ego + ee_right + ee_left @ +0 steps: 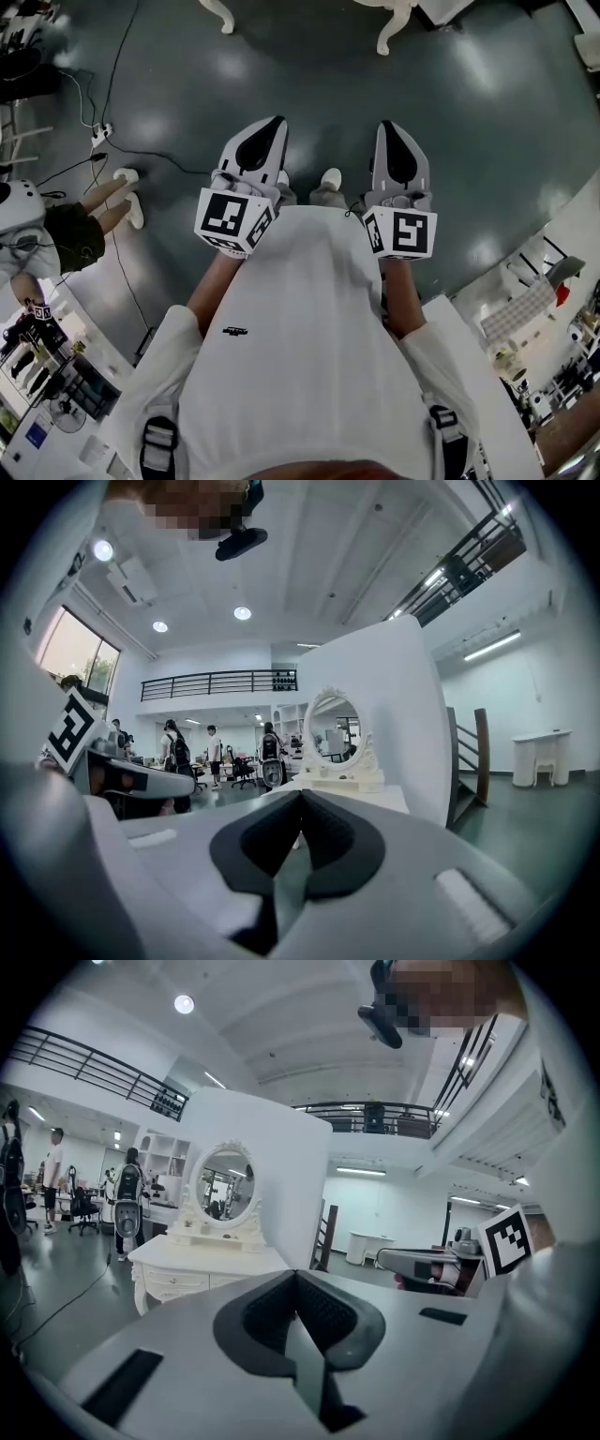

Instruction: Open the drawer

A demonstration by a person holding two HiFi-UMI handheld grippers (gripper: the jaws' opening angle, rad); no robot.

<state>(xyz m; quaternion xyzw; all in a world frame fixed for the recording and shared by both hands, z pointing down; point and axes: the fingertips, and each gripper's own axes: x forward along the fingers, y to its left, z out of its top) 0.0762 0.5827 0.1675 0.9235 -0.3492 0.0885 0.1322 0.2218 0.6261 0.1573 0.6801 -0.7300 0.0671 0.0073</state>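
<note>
Head view: my left gripper [270, 127] and right gripper [392, 129] side by side before torso, over grey floor [487, 112]. Only carved legs [386, 33] show at frame top. Both jaw pairs pressed together, nothing between.

Task's drawer [178, 1285] sits well ahead, under top of white dressing table [202, 1258], not yet reached.

To do well: walk in close, part jaws before handle, take it square, pull straight out. Handle too small to make out from here.

Left gripper view alone shows drawer fronts. Right gripper view gives oval mirror [330, 726]; drawers hidden behind own jaws.

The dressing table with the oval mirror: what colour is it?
White; the dressing table shows best in the left gripper view.
</note>
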